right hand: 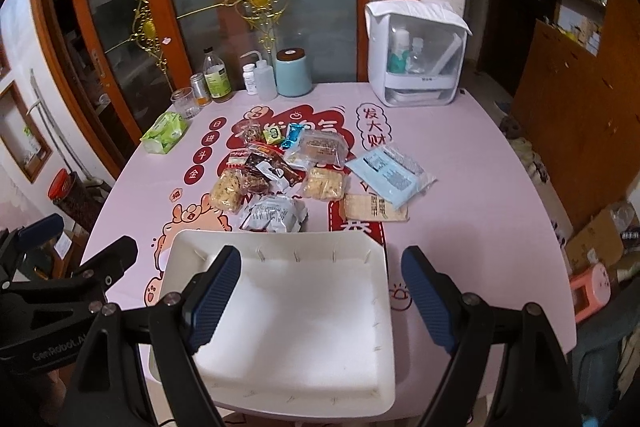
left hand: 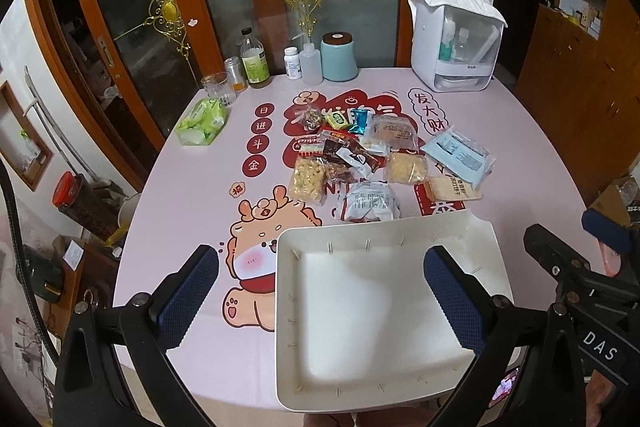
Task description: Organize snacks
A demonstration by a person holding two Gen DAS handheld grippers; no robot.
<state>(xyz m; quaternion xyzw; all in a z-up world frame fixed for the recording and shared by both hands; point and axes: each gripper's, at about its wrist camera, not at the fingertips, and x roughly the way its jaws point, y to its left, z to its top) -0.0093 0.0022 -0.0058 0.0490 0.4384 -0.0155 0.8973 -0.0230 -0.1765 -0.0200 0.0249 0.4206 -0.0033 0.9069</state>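
Note:
A heap of snack packets [left hand: 352, 155] [right hand: 280, 171] lies in the middle of the pink printed table. Nearest to me in it are a silver packet [left hand: 368, 203] [right hand: 274, 213], a light blue packet [left hand: 460, 155] and a flat biscuit pack [right hand: 374, 209]. An empty white tray [left hand: 360, 233] [right hand: 280, 239] sits at the table's front edge. My left gripper [left hand: 320, 295] hangs open over the tray's left wall. My right gripper [right hand: 322, 297] hangs open over its right wall. Neither holds anything.
Along the far edge stand a glass [left hand: 218, 89], bottles [left hand: 254, 59], a teal canister [left hand: 339, 57] and a white storage box [left hand: 456, 47]. A green tissue pack [left hand: 202, 121] lies at the far left. A glazed wooden door is behind the table.

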